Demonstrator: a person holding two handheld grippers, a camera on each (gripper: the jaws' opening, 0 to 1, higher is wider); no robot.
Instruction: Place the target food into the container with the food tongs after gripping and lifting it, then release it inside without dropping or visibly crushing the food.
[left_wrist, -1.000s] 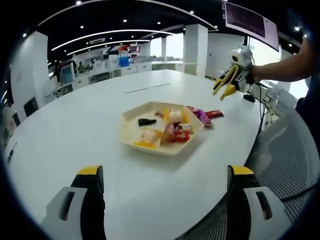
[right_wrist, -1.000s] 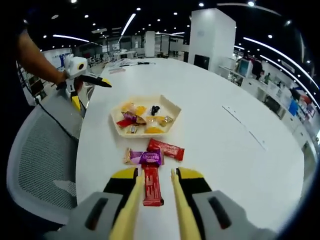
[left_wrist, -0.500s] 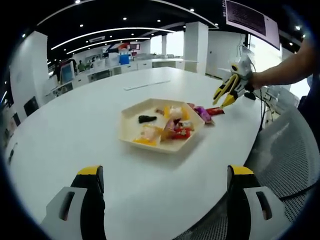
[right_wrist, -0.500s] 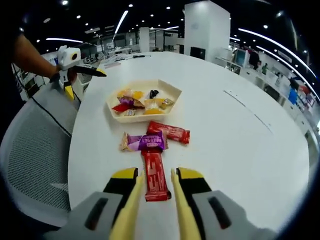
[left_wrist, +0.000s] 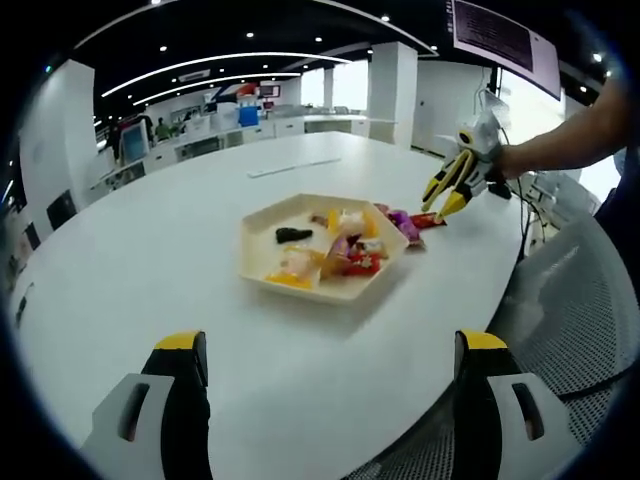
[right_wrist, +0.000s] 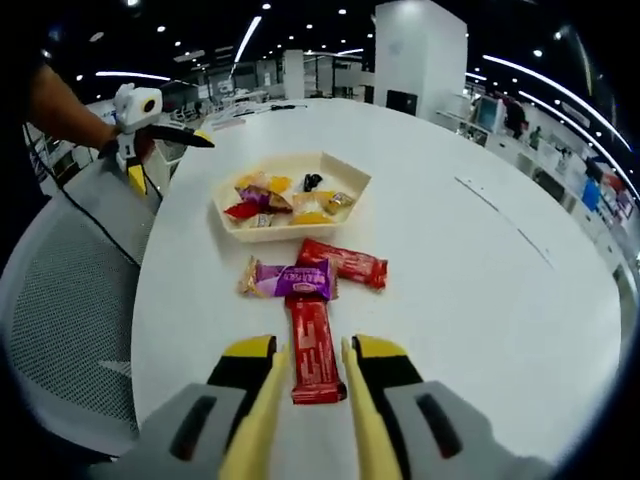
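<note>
Broad white table (right_wrist: 480, 290), with a mesh chair (right_wrist: 70, 300) at its edge. Beige hexagonal tray (right_wrist: 352, 193) near the middle, holding mixed wrapped sweets (right_wrist: 270, 200). Just beside it on the bare tabletop, three wrapped snacks: a purple one (right_wrist: 290, 281), a red one (right_wrist: 345, 263) and a long red bar (right_wrist: 313, 348), the bar's near end between the yellow tong tips of the right gripper (right_wrist: 308, 375), parted, not pinching. Left gripper (left_wrist: 330, 355) wide open over bare table, well short of the tray.
</note>
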